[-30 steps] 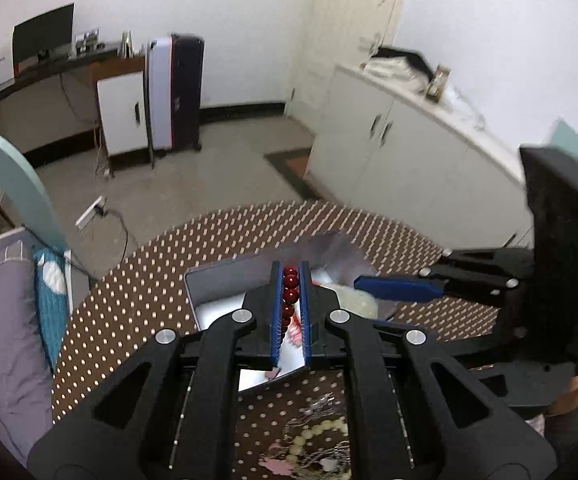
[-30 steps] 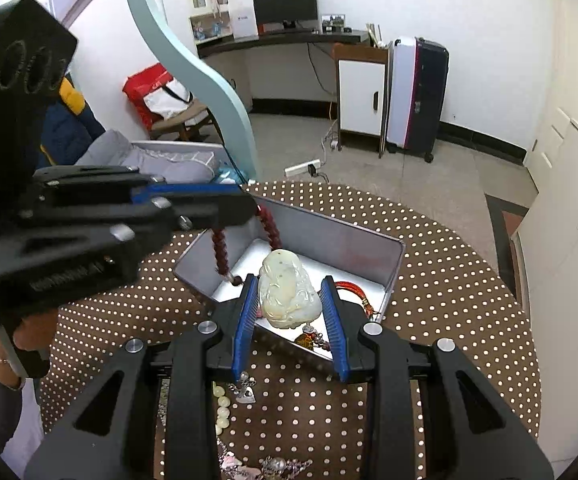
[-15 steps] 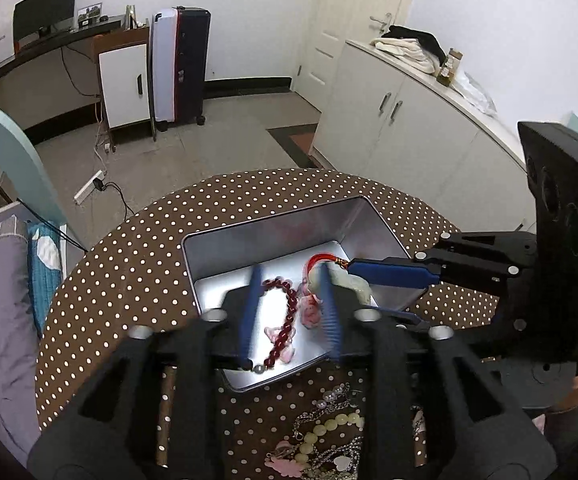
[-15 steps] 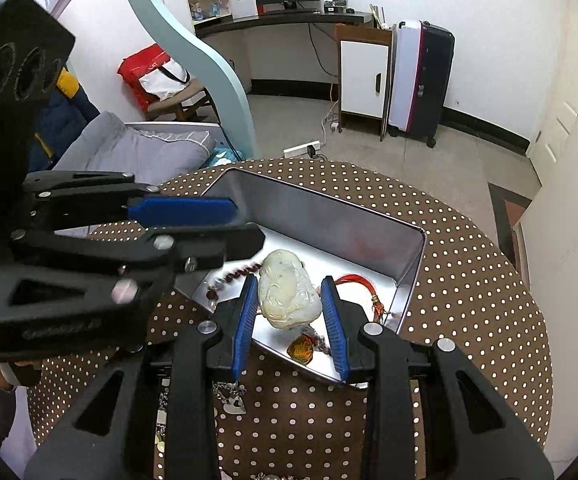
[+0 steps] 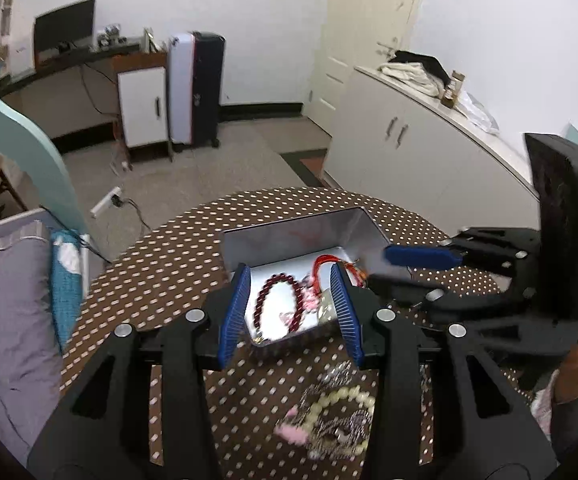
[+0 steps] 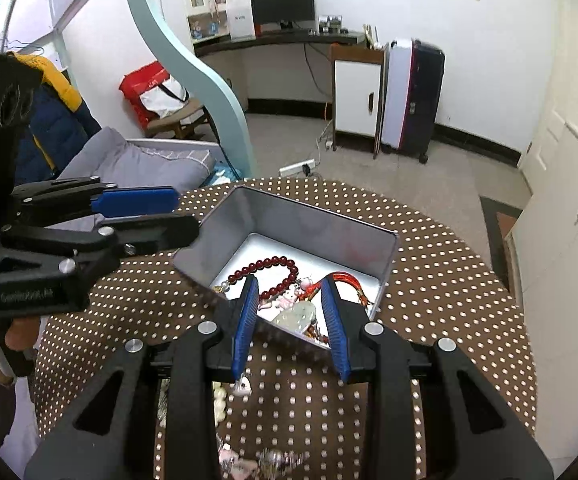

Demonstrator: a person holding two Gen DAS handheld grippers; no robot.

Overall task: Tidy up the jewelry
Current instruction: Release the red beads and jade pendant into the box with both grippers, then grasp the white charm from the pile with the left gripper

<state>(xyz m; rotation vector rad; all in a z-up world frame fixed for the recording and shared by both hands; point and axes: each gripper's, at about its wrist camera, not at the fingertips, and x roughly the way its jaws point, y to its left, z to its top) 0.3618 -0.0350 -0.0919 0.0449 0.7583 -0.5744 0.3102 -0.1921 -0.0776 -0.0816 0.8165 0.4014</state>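
Both grippers hang over the polka-dot round table (image 6: 449,280), fingers spread apart and holding nothing: the left gripper (image 5: 291,312) above the near left part of the metal tin (image 6: 329,232), the right gripper (image 6: 289,320) above its near edge. Inside the tin lie the dark red bead bracelet (image 5: 277,296), a red cord (image 6: 349,280), a pale jade pendant (image 6: 299,314) and a small pink charm (image 6: 287,300), the bracelet's loop running near to far. Jewelry not yet sorted sits on the table just on the near side of the tin, below both grippers: a cream bead bracelet (image 5: 341,404) tangled with silvery chains (image 5: 329,380). That heap looks closer to the left gripper, so it probably has the shorter drop, straight down and back.
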